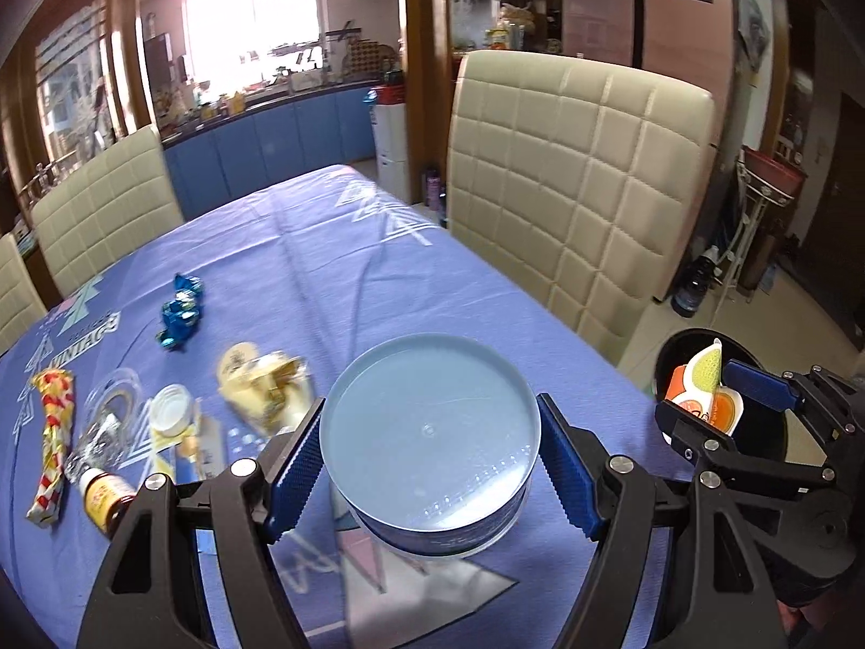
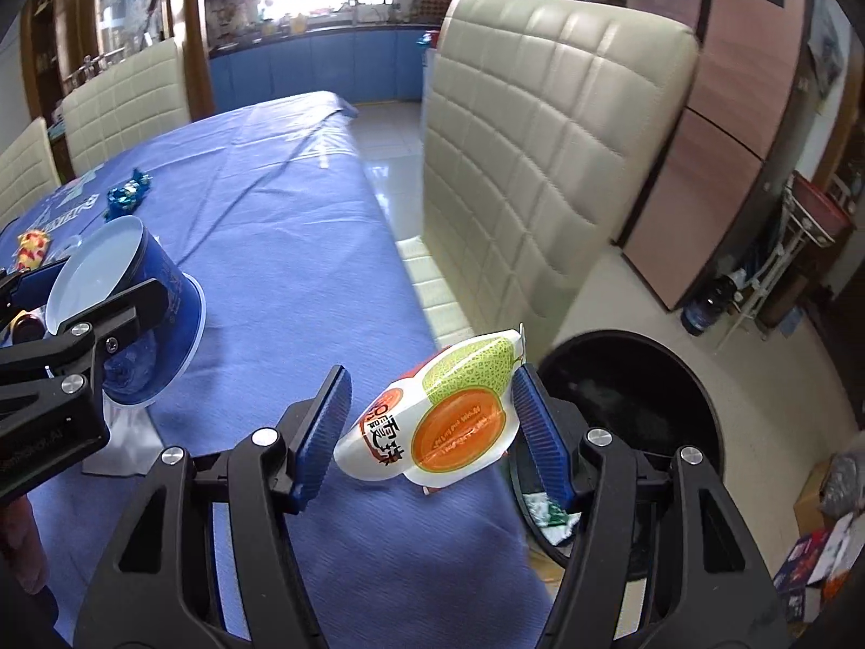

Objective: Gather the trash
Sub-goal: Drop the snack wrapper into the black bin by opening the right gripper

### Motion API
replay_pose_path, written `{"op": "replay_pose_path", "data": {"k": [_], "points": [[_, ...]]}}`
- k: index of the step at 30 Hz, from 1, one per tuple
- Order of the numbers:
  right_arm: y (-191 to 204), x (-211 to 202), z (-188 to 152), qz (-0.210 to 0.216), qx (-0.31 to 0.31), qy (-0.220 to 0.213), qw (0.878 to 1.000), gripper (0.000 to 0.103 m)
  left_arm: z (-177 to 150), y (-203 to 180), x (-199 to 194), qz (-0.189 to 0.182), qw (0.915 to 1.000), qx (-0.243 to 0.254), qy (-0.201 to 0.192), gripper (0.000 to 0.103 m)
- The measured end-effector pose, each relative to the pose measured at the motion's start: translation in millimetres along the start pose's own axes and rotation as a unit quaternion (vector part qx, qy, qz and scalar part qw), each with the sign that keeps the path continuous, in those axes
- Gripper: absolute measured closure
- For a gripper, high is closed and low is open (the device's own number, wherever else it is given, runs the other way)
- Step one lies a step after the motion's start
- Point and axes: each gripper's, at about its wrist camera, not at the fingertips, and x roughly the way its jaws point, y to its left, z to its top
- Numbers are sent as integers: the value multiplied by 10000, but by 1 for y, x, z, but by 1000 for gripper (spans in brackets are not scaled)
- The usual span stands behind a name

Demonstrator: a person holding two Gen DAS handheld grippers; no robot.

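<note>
A: Trash is what the 2 grippers carry. Largest thing first: the table with the blue-violet printed cloth (image 1: 335,281) fills the middle, with cream quilted chairs (image 1: 578,189) at its far and right sides.

B: And the bin?

A: A round black trash bin (image 2: 638,395) stands on the floor, just right of the table's near right edge, with some scraps inside.

B: What does the left gripper (image 1: 432,468) have?

A: A round blue plastic tub with a pale lid (image 1: 430,432), tilted, above the near part of the cloth. The ribbed blue pads are clamped on its 2 sides.

B: The right gripper (image 2: 427,427)?

A: A white snack pouch printed with a green and orange melon (image 2: 438,416) sits between its jaws, at the table's right edge, beside the bin's rim. The right pad touches it; whether the left pad does, I cannot tell.

B: What lies on the table?

A: On the left: a crumpled yellow wrapper (image 1: 265,384), blurred; a red-and-yellow checked wrapper (image 1: 51,443); clear crinkled plastic (image 1: 105,422); a small brown bottle with a white cap (image 1: 105,495); a white round lid (image 1: 173,408); and, farther off, 2 blue foil sweet wrappers (image 1: 181,313).
</note>
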Motion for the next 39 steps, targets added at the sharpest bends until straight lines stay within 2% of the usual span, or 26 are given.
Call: {"op": "replay_pose_path", "data": {"k": [9, 18, 39], "points": [[-36, -17, -15, -404, 318, -17, 9987, 40, 6, -46, 2, -438, 9982, 408, -57, 31], [-59, -29, -22, -653, 546, -90, 9963, 40, 10, -77, 3, -713, 9948, 722, -102, 31], [-94, -26, -20, -1031, 842, -250, 9908, 40, 31, -121, 22, -983, 9887, 1084, -324, 31]]}}
